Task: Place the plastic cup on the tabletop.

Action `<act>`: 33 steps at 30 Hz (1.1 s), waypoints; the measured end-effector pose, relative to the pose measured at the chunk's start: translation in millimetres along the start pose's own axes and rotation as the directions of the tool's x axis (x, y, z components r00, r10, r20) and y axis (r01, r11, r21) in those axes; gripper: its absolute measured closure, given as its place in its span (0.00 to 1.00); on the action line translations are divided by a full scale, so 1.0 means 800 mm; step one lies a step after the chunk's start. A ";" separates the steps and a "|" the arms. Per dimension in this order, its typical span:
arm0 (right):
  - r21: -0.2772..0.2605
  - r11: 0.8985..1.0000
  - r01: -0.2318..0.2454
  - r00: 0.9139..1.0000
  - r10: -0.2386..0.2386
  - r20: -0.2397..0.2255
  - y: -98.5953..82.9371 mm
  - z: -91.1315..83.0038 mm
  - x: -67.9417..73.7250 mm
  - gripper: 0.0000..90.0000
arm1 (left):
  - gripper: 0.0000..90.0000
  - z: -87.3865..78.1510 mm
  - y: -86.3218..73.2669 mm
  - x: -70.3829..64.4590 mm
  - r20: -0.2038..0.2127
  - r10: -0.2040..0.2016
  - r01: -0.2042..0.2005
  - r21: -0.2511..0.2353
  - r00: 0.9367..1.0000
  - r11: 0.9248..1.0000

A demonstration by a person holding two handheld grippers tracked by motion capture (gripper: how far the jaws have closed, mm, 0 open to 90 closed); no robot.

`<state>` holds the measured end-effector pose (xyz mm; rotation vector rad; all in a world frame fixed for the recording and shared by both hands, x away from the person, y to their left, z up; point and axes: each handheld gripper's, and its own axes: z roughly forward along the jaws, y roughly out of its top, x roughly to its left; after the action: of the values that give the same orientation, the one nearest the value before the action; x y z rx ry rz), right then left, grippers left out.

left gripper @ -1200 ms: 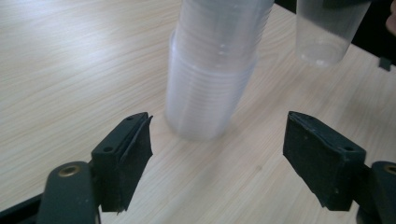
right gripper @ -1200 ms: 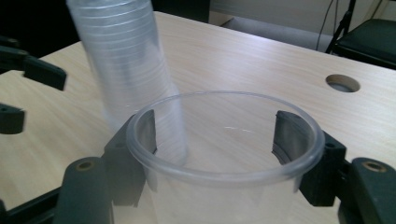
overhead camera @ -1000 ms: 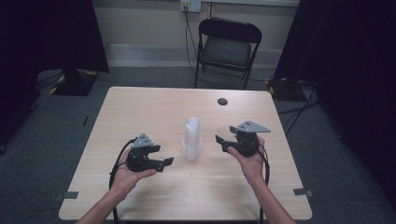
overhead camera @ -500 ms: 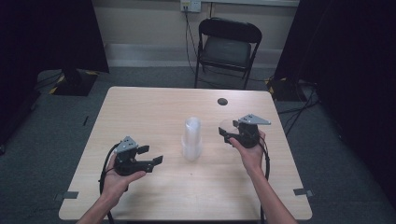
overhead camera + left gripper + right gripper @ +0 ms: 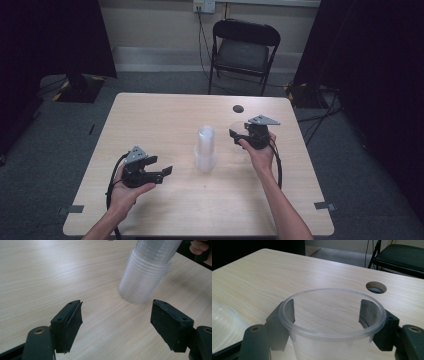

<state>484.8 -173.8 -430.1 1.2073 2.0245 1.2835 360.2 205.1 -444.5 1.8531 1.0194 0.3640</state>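
A tall stack of clear plastic cups [image 5: 205,150] stands mouth down at the table's middle; it rises just beyond my left jaws [image 5: 147,272] and shows at the left edge of the right gripper view [image 5: 224,322]. My right gripper [image 5: 236,136] is to the right of the stack, shut on a single clear cup [image 5: 332,322] held mouth up. Both jaws show through its wall, pressing its sides. My left gripper [image 5: 162,172] is held above the table to the left of the stack, its jaws wide open [image 5: 116,315] with nothing between them.
The wooden table [image 5: 150,120] has a round cable hole [image 5: 238,108] at its far right [image 5: 376,287]. A black folding chair [image 5: 244,50] stands behind the far edge. Black curtains hang on both sides, and tape marks the floor.
My left gripper has drawn back to the left, away from the stack. My right gripper has shifted a little toward the far side of the table.
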 end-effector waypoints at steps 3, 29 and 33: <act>0.013 1.000 -0.009 1.000 0.009 0.003 -0.004 0.014 -0.004 0.31 | 0.28 0.000 -0.001 0.001 0.012 -0.010 0.010 0.005 1.000 1.000; 0.049 0.998 -0.031 0.999 0.030 0.016 -0.032 0.024 0.002 0.28 | 0.28 0.002 -0.008 0.004 -0.038 -0.012 0.012 0.011 0.999 1.000; 0.048 0.998 -0.044 0.999 0.043 0.018 -0.036 0.012 -0.002 0.27 | 0.28 0.003 -0.008 0.007 -0.041 -0.015 0.016 0.010 0.999 1.000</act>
<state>480.6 -175.5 -460.1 1.2866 2.0385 1.2461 361.5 209.4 -452.2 1.8524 1.0646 0.3903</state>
